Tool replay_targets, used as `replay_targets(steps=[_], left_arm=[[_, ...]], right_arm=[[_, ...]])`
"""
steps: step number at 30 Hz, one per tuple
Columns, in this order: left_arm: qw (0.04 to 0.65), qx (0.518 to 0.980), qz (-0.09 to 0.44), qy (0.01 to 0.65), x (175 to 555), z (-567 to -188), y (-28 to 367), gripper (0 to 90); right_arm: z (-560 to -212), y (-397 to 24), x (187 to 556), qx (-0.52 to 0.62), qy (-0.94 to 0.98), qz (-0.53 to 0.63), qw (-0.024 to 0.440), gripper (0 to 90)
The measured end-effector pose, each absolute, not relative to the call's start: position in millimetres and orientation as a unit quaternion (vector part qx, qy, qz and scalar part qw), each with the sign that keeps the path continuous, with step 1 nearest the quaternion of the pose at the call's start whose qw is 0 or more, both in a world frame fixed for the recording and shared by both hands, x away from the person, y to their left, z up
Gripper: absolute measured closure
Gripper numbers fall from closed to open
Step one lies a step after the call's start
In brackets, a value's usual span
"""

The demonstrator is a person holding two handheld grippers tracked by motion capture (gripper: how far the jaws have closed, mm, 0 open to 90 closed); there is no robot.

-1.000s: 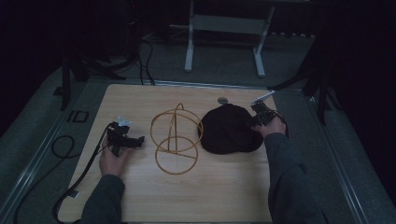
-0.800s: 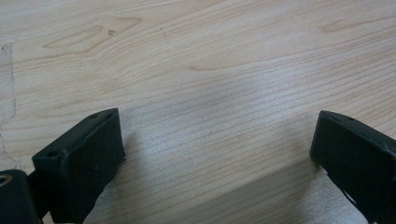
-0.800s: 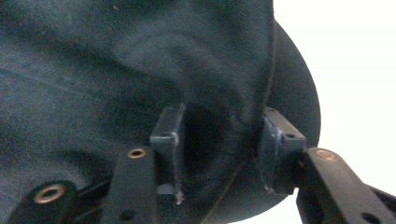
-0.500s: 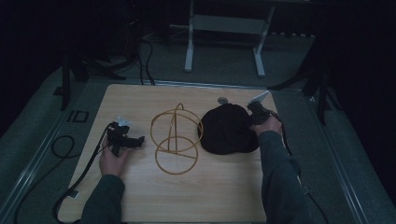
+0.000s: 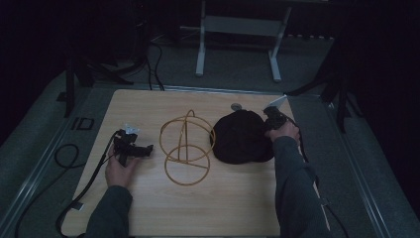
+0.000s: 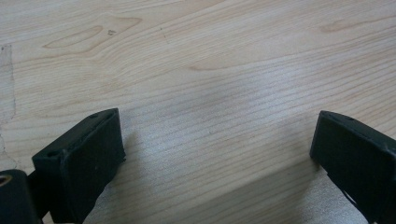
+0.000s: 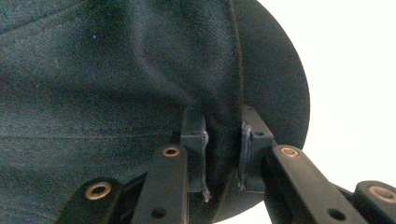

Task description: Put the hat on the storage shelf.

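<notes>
The left hand (image 5: pixel 119 168) lies low with its forearm reaching straight forward, holding the left gripper (image 5: pixel 132 148) level, jaws spread wide with nothing between them. The right arm stretches farther ahead, the right hand (image 5: pixel 283 131) wrapped around the right gripper (image 5: pixel 273 119), whose jaws are pinched tight on a fold of dark cloth (image 7: pixel 224 135).

Between my left gripper (image 5: pixel 134 148) and the black cap (image 5: pixel 241 136) stands a gold wire stand (image 5: pixel 187 146), blocking a straight reach across. Bare wooden table (image 5: pixel 218 198) lies open on my near side. My left jaws gape over bare wood; my right gripper (image 7: pixel 223 154) pinches the cap's edge.
</notes>
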State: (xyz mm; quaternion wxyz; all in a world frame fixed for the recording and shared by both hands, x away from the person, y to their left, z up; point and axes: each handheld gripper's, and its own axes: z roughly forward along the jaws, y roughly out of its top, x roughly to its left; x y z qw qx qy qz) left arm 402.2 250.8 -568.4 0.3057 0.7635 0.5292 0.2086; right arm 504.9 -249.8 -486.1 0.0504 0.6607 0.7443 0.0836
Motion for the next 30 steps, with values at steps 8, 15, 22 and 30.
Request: replay_targets(steps=[8, 15, 22, 30], left_arm=[[0.306, 0.764, 0.209, 0.529, 402, -568, 251, 2.4], [0.306, 0.763, 0.209, 0.529, 402, -568, 251, 2.4], [0.306, 0.763, 0.209, 0.529, 402, -568, 251, 2.4], [0.306, 0.763, 0.209, 0.529, 402, -568, 251, 2.4]], right_arm=[[-487, -246, 506, 0.667, 0.739, 0.075, 0.060, 75.9], [-486, -253, 506, 0.684, 0.723, 0.091, 0.041, 77.8], [-483, -262, 506, 0.687, 0.719, 0.106, 0.019, 78.3], [-480, -262, 505, 0.684, 0.721, 0.110, -0.002, 78.6]])
